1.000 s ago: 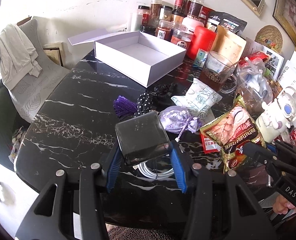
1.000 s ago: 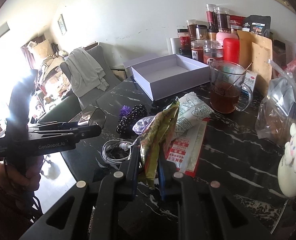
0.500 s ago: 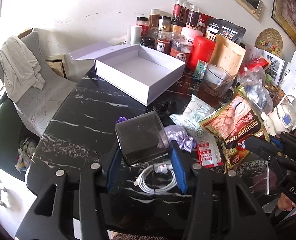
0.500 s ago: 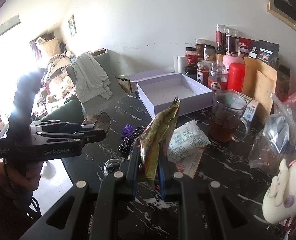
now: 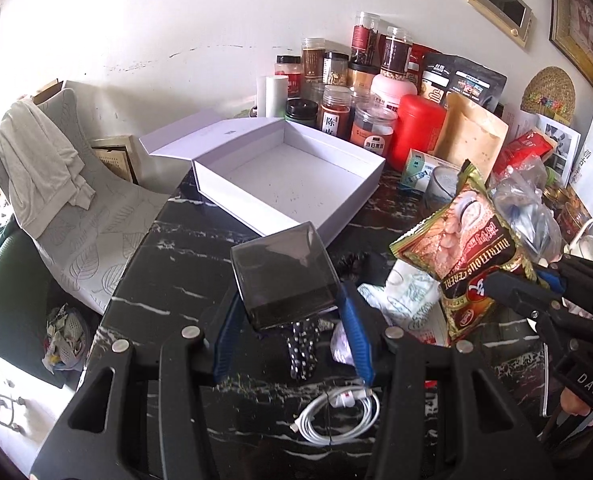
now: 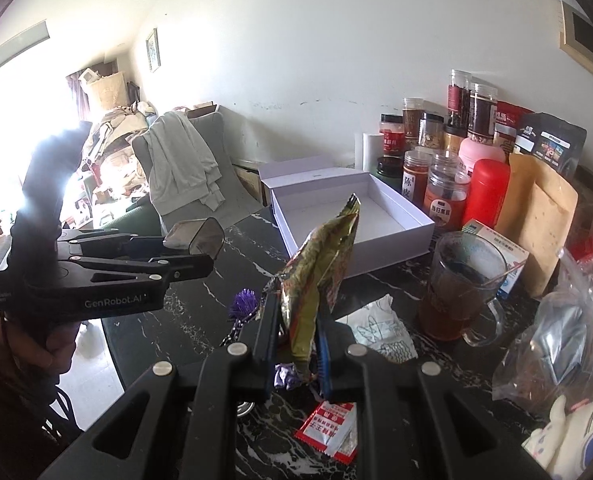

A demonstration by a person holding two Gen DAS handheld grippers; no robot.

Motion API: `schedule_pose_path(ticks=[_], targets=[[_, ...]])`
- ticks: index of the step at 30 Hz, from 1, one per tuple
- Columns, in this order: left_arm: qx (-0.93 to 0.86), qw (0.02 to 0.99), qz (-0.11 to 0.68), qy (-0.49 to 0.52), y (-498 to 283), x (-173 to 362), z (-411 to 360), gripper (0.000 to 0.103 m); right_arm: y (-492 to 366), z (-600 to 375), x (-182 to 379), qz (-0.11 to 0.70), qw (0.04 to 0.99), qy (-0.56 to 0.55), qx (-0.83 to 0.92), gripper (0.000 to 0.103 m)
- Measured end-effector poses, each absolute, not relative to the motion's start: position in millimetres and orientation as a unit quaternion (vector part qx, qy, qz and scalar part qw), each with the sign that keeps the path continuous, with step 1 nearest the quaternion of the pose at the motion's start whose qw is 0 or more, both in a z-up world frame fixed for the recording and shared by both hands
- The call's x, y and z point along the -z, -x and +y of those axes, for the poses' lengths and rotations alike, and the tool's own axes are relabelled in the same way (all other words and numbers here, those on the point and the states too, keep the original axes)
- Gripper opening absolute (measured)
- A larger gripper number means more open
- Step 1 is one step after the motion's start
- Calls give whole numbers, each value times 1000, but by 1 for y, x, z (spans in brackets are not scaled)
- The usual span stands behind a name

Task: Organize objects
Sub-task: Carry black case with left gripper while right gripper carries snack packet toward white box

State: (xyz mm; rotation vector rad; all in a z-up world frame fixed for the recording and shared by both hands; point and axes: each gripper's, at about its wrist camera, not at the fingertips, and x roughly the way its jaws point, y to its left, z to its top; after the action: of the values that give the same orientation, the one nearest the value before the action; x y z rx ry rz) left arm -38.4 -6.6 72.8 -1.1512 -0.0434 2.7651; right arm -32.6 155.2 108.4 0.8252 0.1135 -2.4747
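The left gripper (image 5: 290, 316) pinches a dark square box (image 5: 282, 278) above the black marble table (image 5: 168, 276). At twelve o'clock lies an open white box (image 5: 292, 176). At three o'clock the right gripper (image 5: 532, 280) clamps a cereal packet (image 5: 468, 252). At six o'clock lies a coiled white cable (image 5: 340, 412).

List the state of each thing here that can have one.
white box: open, empty.
dark clear case: held off the table by left gripper.
cereal packet: clamped upright in right gripper.
glass mug: upright, partly filled.
white cable: coiled on table.
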Motion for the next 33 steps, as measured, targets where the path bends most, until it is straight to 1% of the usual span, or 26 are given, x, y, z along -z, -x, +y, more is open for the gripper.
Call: schedule_pose_path(ticks=[20, 29, 33], targets=[[-917, 101, 24, 384, 165, -71, 0, 46, 125, 132, -113, 60, 259, -301, 916, 15], [-924, 113, 59, 361, 217, -82, 13, 46, 172, 127, -116, 66, 244, -298, 920, 15], [-925, 111, 60, 359, 242, -82, 16, 46, 189, 124, -118, 70, 234, -295, 924, 15]])
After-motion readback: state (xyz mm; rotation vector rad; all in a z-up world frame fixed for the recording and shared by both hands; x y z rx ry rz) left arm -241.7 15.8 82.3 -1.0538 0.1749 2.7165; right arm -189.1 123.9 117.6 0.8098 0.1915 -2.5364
